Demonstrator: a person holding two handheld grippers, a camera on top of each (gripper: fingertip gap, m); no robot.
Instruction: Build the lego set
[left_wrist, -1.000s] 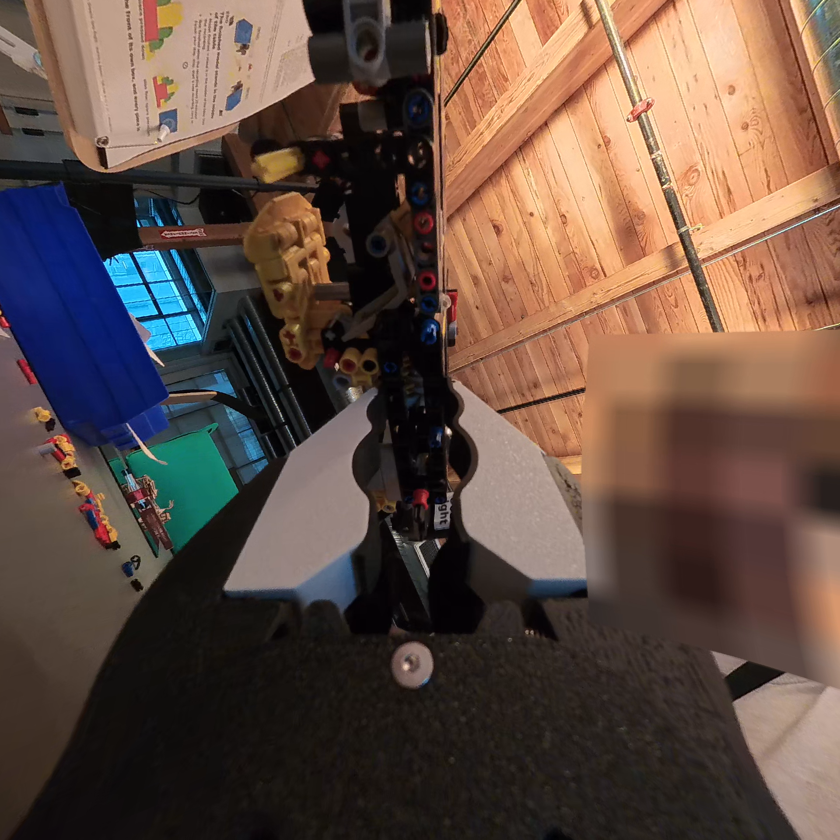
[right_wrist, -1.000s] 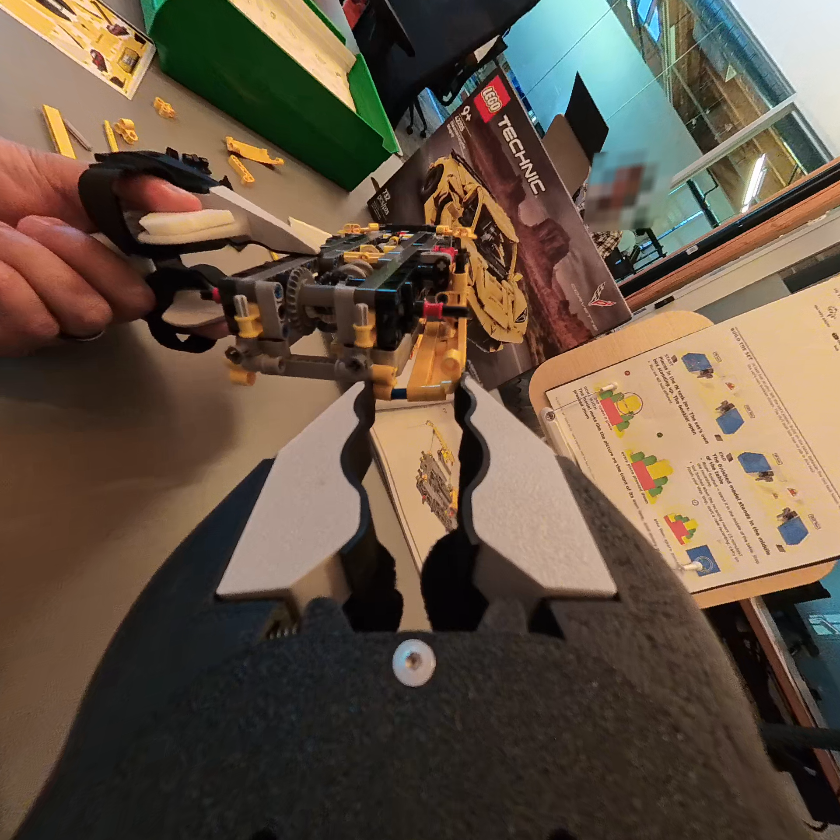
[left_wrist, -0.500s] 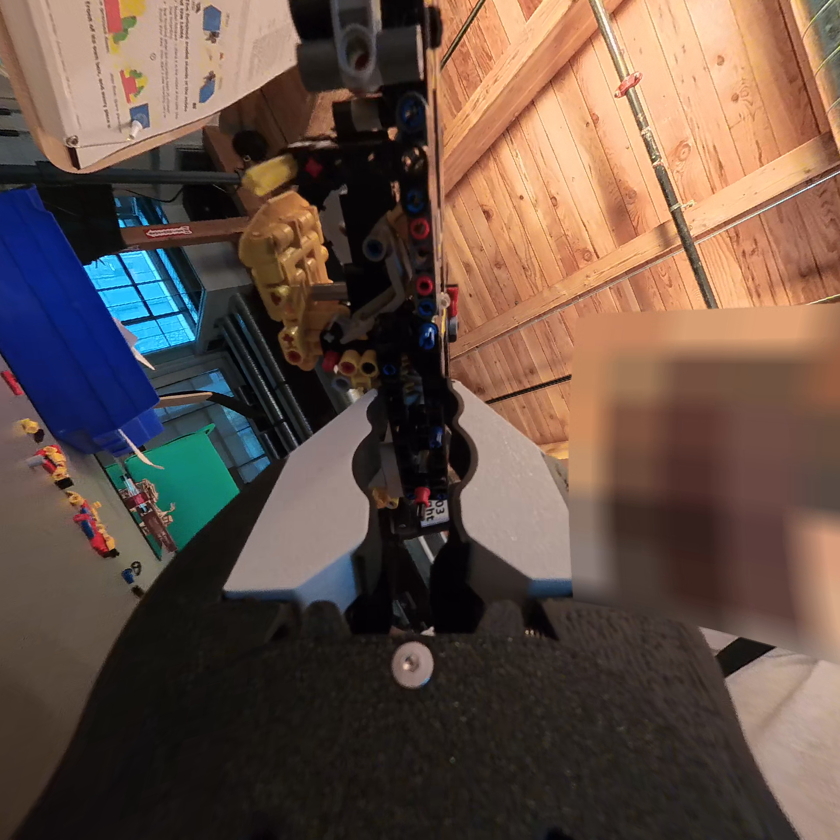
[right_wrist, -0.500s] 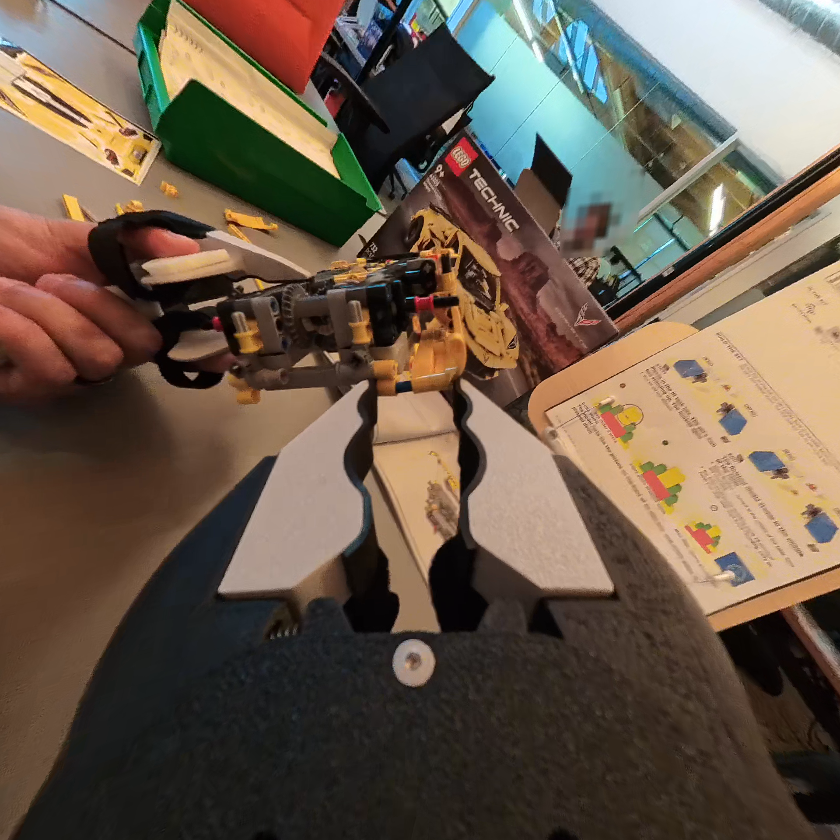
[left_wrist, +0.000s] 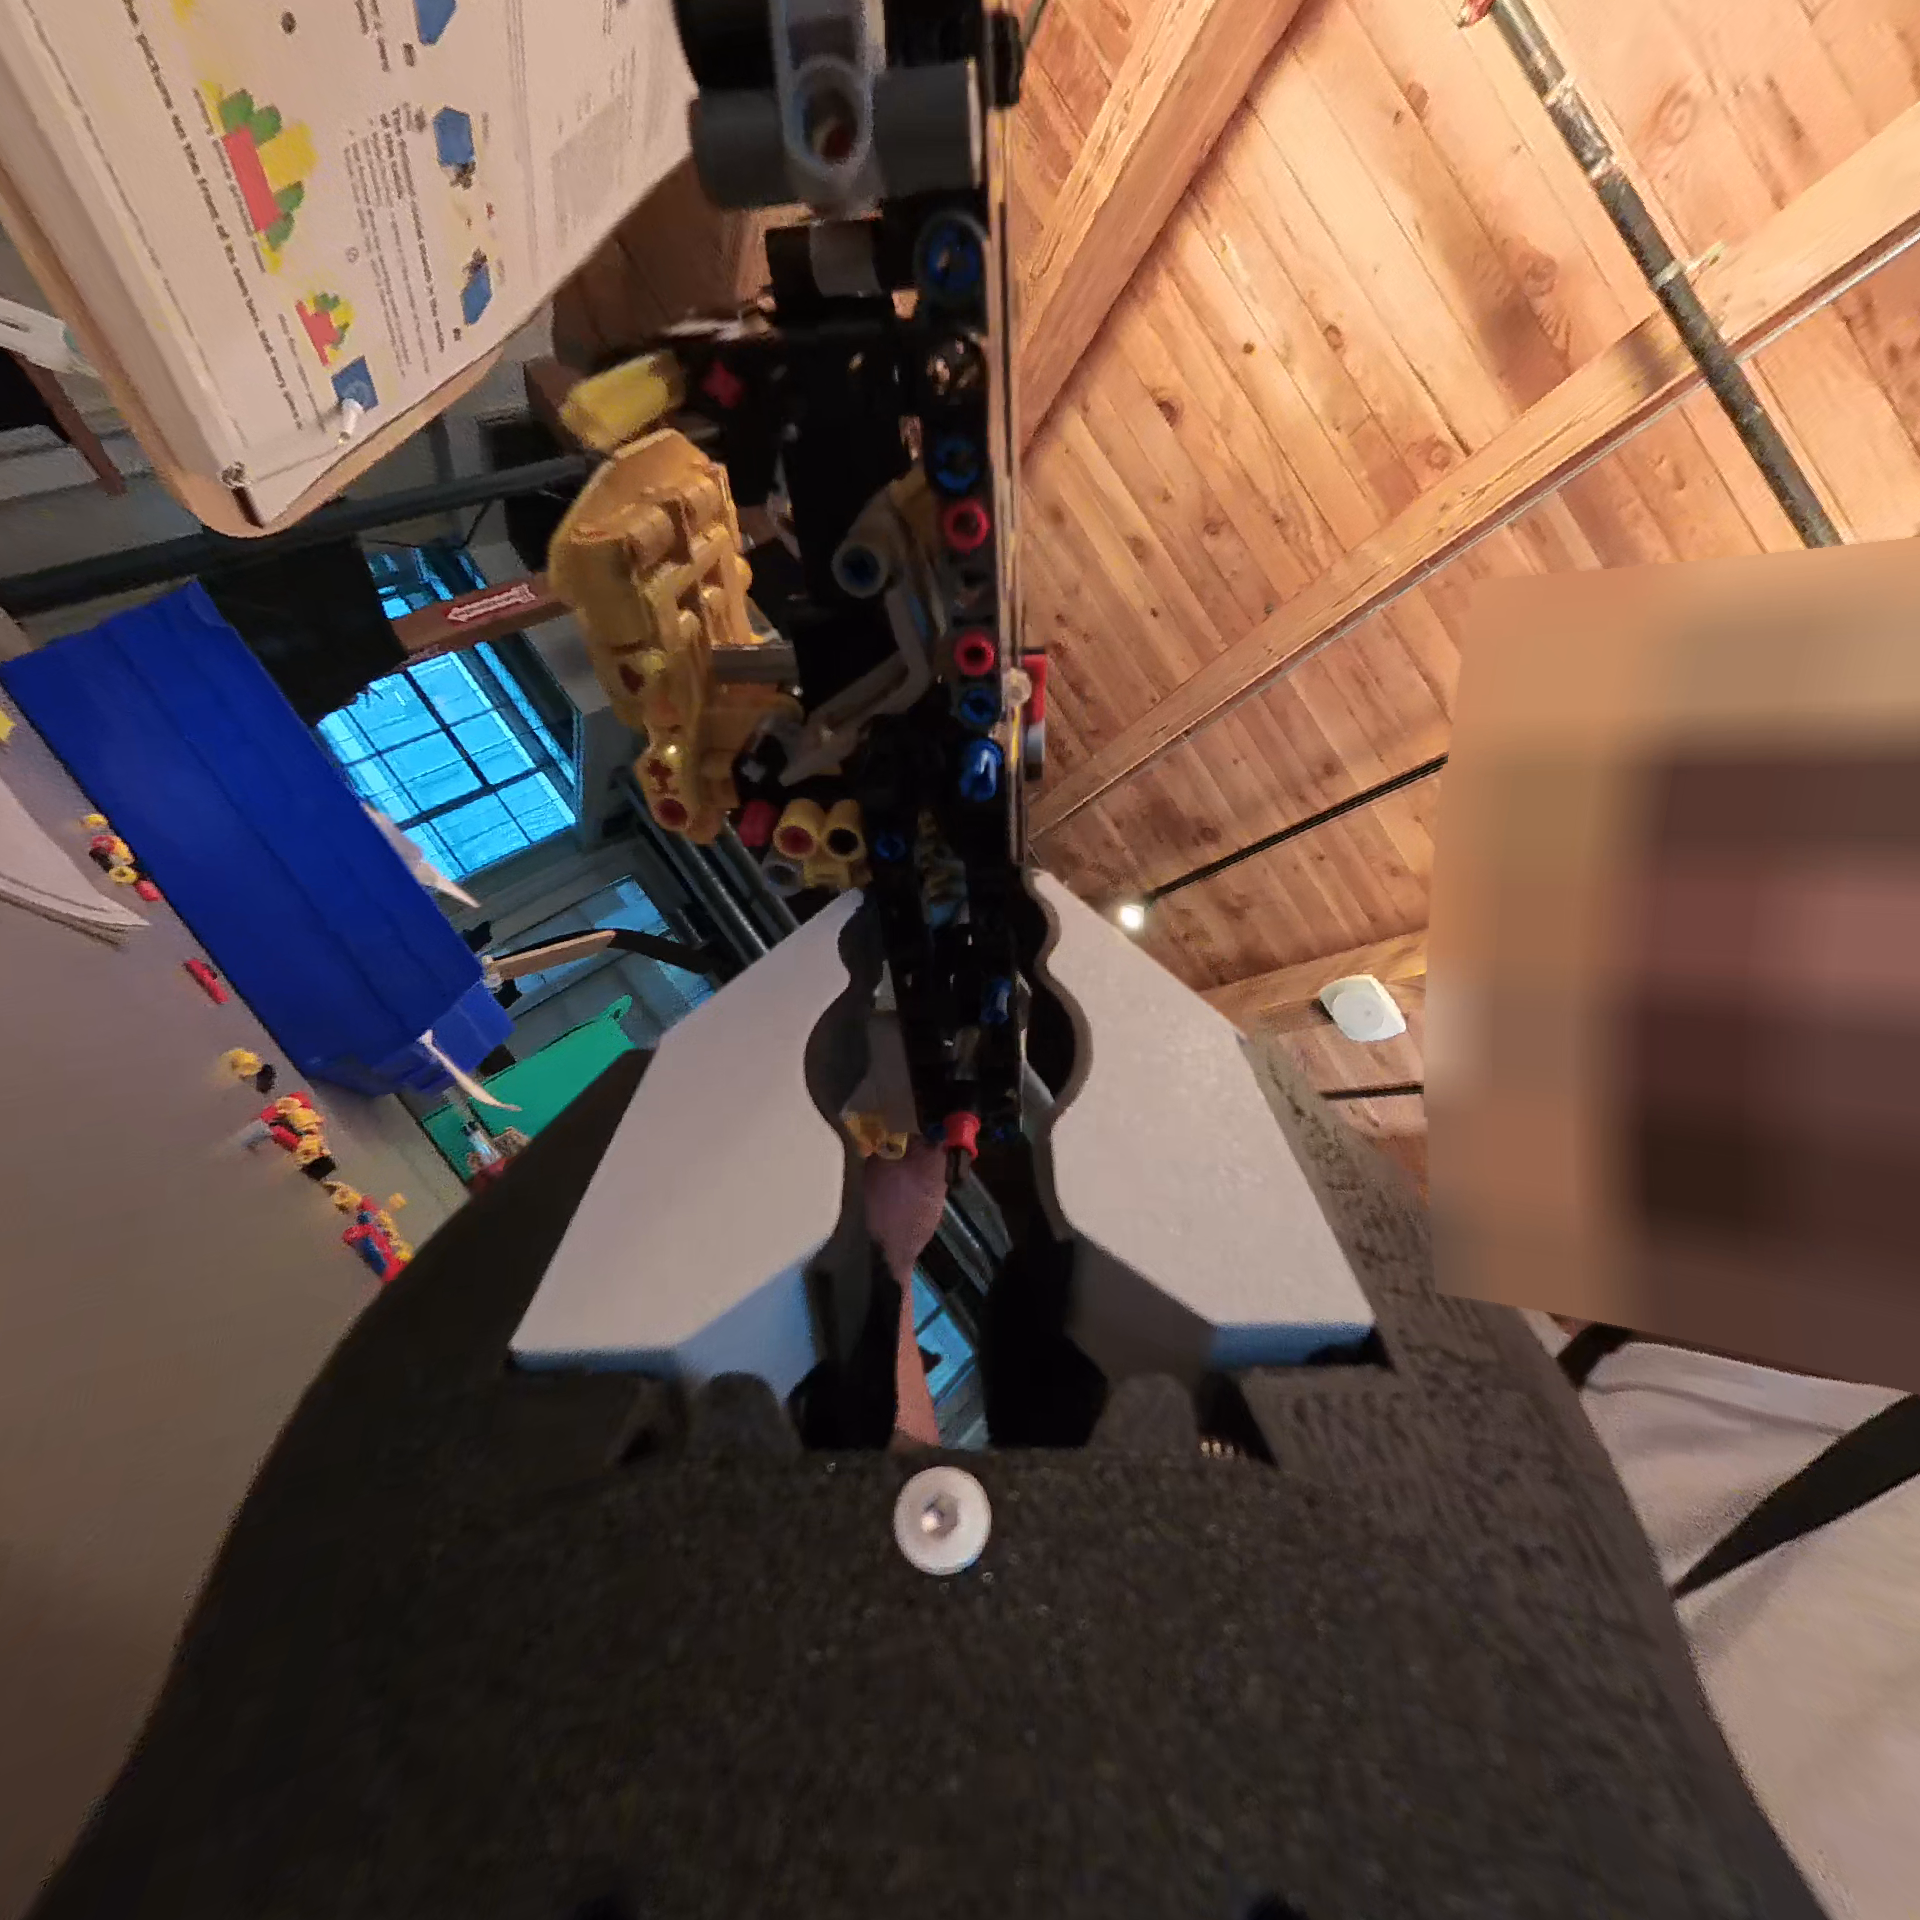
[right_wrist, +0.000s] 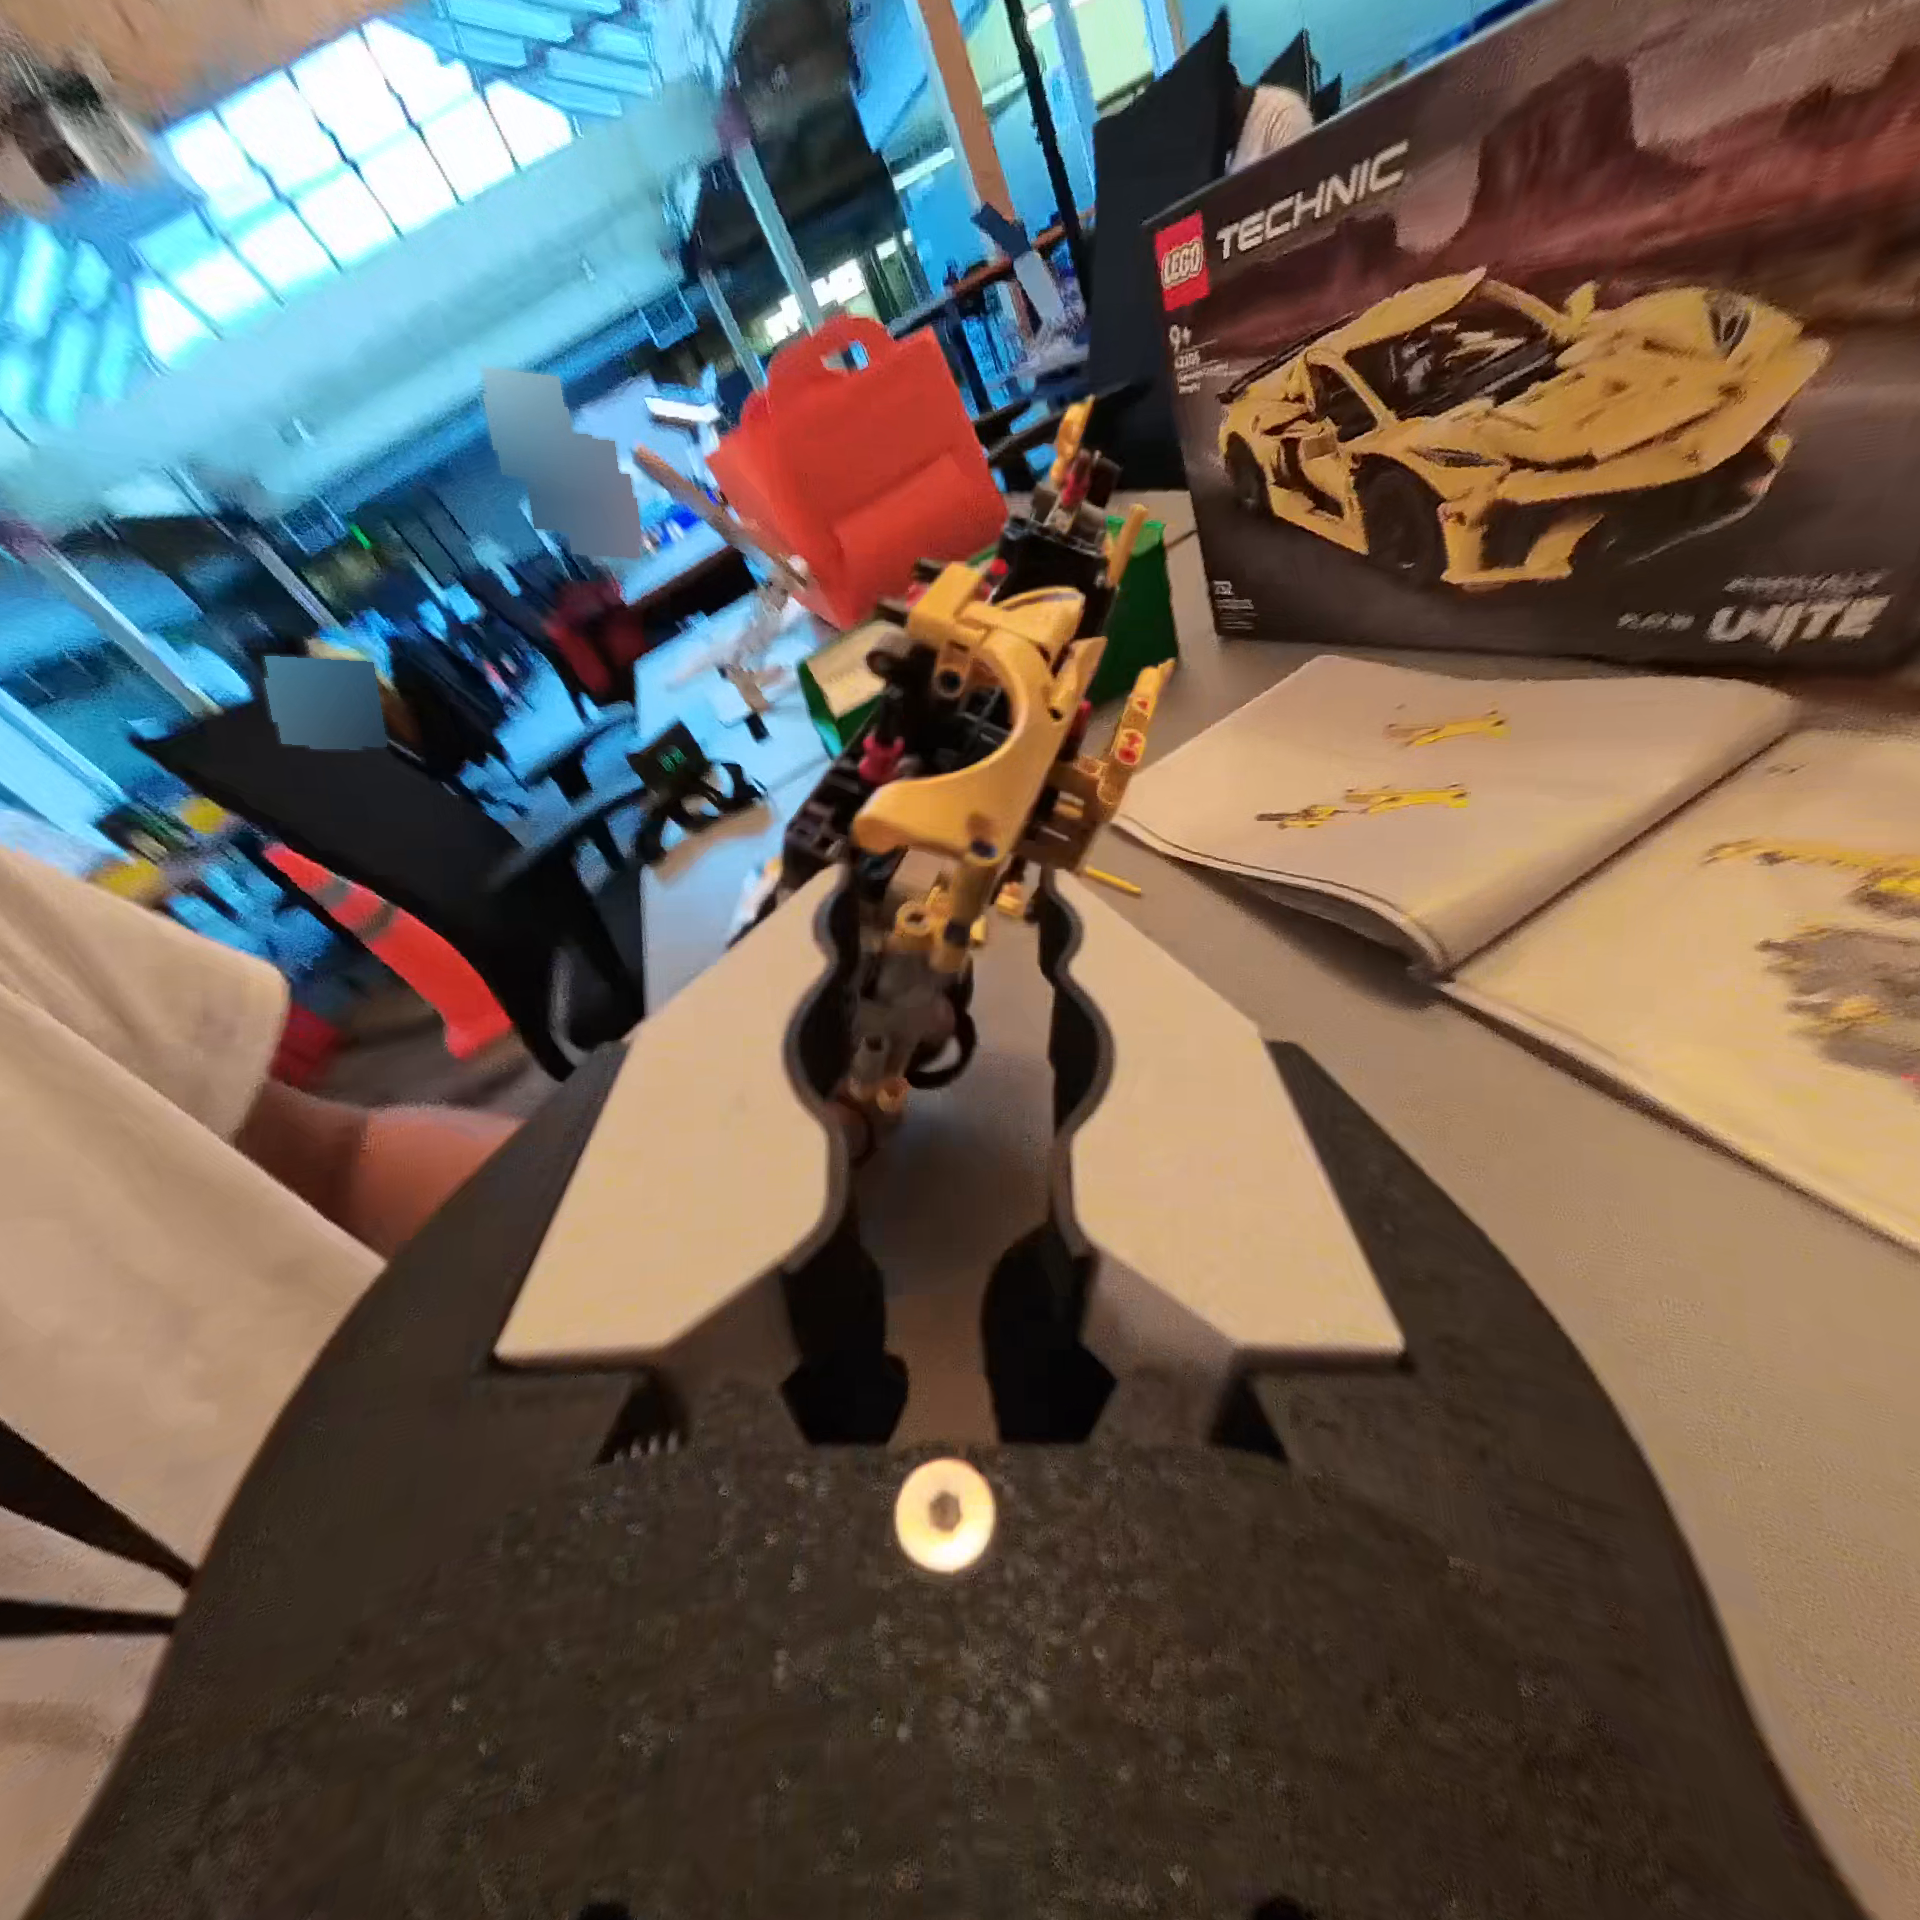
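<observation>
A: We are holding the half-built car model (left_wrist: 914, 644) up off the desk (left_wrist: 125, 1122) in the left hand-held gripper (left_wrist: 940, 925). Its two grey fingers are pressing in on the black beam at the model's near end, so it is clamped on the model.

B: And the right hand-held gripper (right_wrist: 935, 904)? We are seeing the model (right_wrist: 987, 748) end-on there, with its yellow wheel arch just past the fingertips.

A: The jaws are standing apart. A grey and yellow bit of the model is reaching down into the gap, nearer the left finger (right_wrist: 707, 1122), and we cannot tell if either finger is touching it.

B: What are we seeing around it on the desk (right_wrist: 1455, 1195)?

A: An instruction booklet (right_wrist: 1507, 821) is lying open to the right, and the set's box (right_wrist: 1538, 343) is standing upright behind it. A red bag (right_wrist: 862, 488) is sitting farther back.

B: In the left wrist view we are also catching a blue bin (left_wrist: 239, 831) and small loose pieces (left_wrist: 301, 1122) scattered on the desk beside it, with a clipboard sheet (left_wrist: 343, 218) overhead.
</observation>
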